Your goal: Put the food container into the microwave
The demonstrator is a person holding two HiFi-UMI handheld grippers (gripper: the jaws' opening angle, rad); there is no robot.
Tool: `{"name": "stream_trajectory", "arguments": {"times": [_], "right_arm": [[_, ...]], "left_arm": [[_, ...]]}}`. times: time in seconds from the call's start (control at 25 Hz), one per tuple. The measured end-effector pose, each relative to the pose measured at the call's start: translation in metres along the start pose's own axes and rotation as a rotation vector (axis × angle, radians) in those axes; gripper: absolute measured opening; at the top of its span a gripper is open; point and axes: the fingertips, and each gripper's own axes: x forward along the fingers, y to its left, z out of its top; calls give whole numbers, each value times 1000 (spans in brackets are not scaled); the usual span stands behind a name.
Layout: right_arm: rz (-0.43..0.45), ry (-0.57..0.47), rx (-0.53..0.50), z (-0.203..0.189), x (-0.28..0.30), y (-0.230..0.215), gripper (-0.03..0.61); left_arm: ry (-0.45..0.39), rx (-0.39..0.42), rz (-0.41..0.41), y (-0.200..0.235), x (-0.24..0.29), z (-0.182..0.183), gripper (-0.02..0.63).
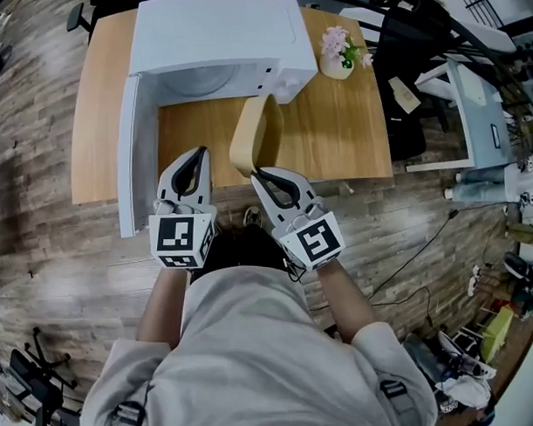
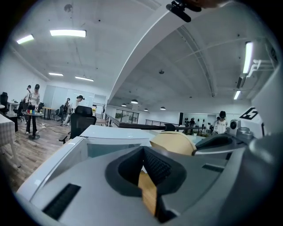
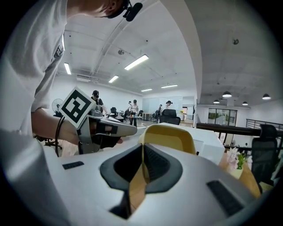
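A white microwave stands on the wooden table with its door swung open to the left. No food container shows in any view. A tan curved chair back stands in front of the microwave, edge-on to me. My right gripper meets its near end, and its jaws look shut on that edge. My left gripper hovers at the table's front edge beside the open door, shut with nothing in it. From the left gripper view the microwave lies ahead.
A small pot of pink flowers sits at the table's back right. Office chairs, desks and cables fill the floor to the right. Several people stand far off in the room.
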Motion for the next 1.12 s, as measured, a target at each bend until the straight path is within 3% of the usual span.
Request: {"name": "stream_trajectory", "arguments": {"times": [0.32, 0.84, 0.96, 1.12], "right_arm": [[122, 79, -53, -28, 20, -11, 20], [345, 233, -207, -84, 90, -38, 20], [398, 284, -273, -94, 103, -44, 20], [453, 320, -288, -101, 125, -48, 20]], "left_arm": [[47, -6, 54, 17, 19, -24, 11], [127, 10, 258, 61, 51, -73, 11], [131, -23, 289, 67, 55, -82, 11], [142, -69, 337, 78, 55, -95, 11]]}}
